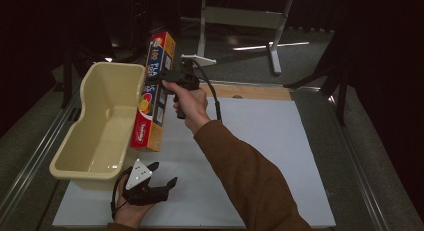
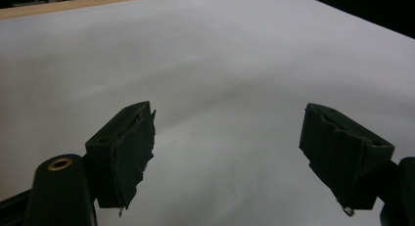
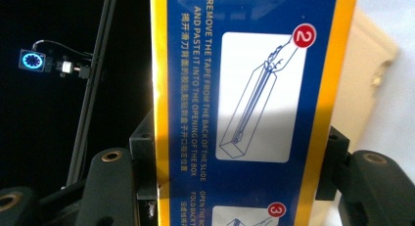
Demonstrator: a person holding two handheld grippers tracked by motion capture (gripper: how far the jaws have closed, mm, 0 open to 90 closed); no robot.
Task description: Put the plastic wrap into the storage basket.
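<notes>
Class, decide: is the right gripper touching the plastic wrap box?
Touching. The right gripper view shows the right gripper with both fingers pressed against the plastic wrap box.

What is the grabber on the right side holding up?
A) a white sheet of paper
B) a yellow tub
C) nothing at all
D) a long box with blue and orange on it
D: the right gripper is clamped on the long box, held upright beside the yellow tub.

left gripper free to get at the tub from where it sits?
Probably yes: the left gripper is open and empty beside the tub's near corner. The box in the right gripper hangs over the right rim.
</notes>
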